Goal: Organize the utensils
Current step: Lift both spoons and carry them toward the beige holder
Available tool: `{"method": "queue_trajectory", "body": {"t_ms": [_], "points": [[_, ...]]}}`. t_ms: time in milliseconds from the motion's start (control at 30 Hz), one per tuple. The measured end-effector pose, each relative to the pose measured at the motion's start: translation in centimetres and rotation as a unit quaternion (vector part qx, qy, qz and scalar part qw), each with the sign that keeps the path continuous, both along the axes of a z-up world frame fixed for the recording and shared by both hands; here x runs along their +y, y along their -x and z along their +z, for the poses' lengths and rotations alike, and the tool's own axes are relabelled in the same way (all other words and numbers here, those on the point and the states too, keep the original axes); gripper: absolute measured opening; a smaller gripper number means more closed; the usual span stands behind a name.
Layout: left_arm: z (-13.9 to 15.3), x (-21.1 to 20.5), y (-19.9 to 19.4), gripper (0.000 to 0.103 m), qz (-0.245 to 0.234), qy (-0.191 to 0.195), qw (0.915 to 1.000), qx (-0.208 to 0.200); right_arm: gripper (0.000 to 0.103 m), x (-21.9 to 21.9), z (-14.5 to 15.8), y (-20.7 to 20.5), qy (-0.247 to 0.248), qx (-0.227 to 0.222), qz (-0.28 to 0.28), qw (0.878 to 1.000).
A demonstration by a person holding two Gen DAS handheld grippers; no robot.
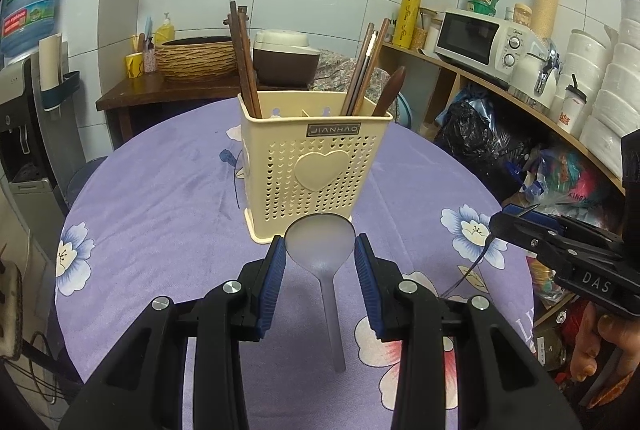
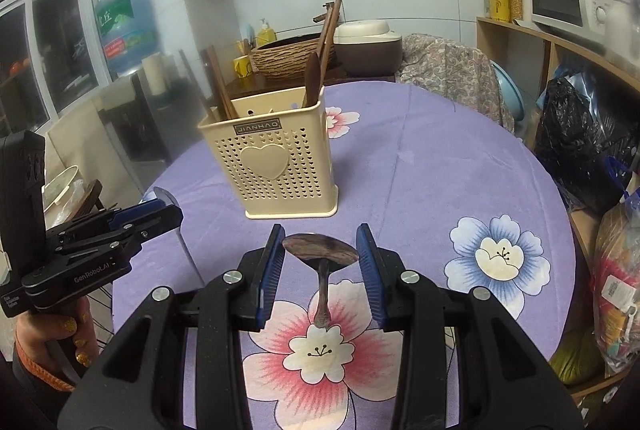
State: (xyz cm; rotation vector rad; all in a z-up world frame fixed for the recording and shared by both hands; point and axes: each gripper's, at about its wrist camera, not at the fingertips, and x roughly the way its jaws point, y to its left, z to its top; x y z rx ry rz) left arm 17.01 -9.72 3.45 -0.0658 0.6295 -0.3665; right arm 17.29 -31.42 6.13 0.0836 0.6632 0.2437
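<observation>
A round bench (image 1: pixel 160 190) carries the things, covered by a purple cloth (image 2: pixel 420 170) printed with large white, blue and pink flowers. A cream plastic utensil holder (image 1: pixel 316 166) with heart-shaped holes stands upright on the cloth, near the middle.

Open purple tablecloth (image 2: pixel 420 170) right of the cream utensil holder (image 2: pixel 276 166), its chopsticks (image 1: pixel 244 58) jutting overhead.

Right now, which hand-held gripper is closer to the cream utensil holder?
Left, though only slightly. The left hand-held gripper, holding a translucent spoon, is just before the utensil holder. The right hand-held gripper, holding a dark wooden spoon, sits slightly farther back.
</observation>
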Motion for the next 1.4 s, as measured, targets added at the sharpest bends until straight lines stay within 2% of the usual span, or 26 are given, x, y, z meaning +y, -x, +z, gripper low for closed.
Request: {"method": "queue_trajectory", "body": {"t_ms": [67,100,133,200,367,500,600,667,700,767,933,1067,1200,1400], "points": [[0.3,0.5,-0.2,0.036,-0.003,0.005,1.0000,0.000,0.038,0.4,0.3,-0.1,-0.002,-0.003,0.009,1.000],[0.5,0.7,-0.3,0.021,-0.005,0.006,1.0000,0.000,0.038,0.7,0.5,-0.2,-0.002,-0.005,0.016,1.000],[0.8,0.8,-0.4,0.012,-0.008,0.007,0.9999,0.001,0.038,0.9,0.6,-0.3,-0.002,-0.008,0.022,1.000],[1.5,1.1,-0.7,0.012,-0.016,0.012,0.9998,-0.002,0.038,1.6,1.3,-0.7,-0.001,-0.016,0.033,0.999],[2.9,1.2,-1.1,0.012,-0.009,-0.003,0.9996,-0.027,0.038,3.1,2.4,-1.8,0.020,-0.033,0.040,0.998],[1.9,1.9,-1.6,0.012,0.010,-0.005,0.9998,-0.017,0.038,3.0,2.3,-1.8,0.018,-0.032,0.030,0.999],[0.3,1.9,-2.6,0.012,0.007,-0.013,0.9998,0.012,0.038,2.6,1.9,-1.8,0.015,-0.024,0.024,0.999],[-0.6,1.6,-3.0,0.018,0.002,-0.025,0.9993,0.027,0.038,2.5,1.7,-1.8,0.016,-0.021,0.020,0.999],[-1.3,1.2,-3.4,0.036,0.000,-0.035,0.9987,0.037,0.038,2.4,1.6,-1.7,0.016,-0.021,0.018,1.000],[-2.5,0.4,-4.1,0.059,-0.005,-0.044,0.9976,0.053,0.038,2.3,1.7,-1.4,0.016,-0.023,0.017,0.999],[-6.3,-2.3,-6.4,0.063,-0.009,-0.096,0.9902,0.101,0.038,1.7,1.9,-0.4,0.014,-0.033,0.003,0.999],[-8.8,-3.9,-7.6,0.064,0.001,-0.116,0.9844,0.133,0.038,0.7,1.6,0.3,0.007,-0.029,-0.007,1.000],[-9.9,-5.5,-8.2,0.064,0.007,-0.141,0.9807,0.135,0.038,0.1,1.1,0.5,0.004,-0.023,-0.012,1.000],[-9.6,-6.8,-9.6,0.061,0.018,-0.149,0.9800,0.131,0.038,-0.1,0.7,0.5,-0.004,-0.020,-0.012,1.000]]}}
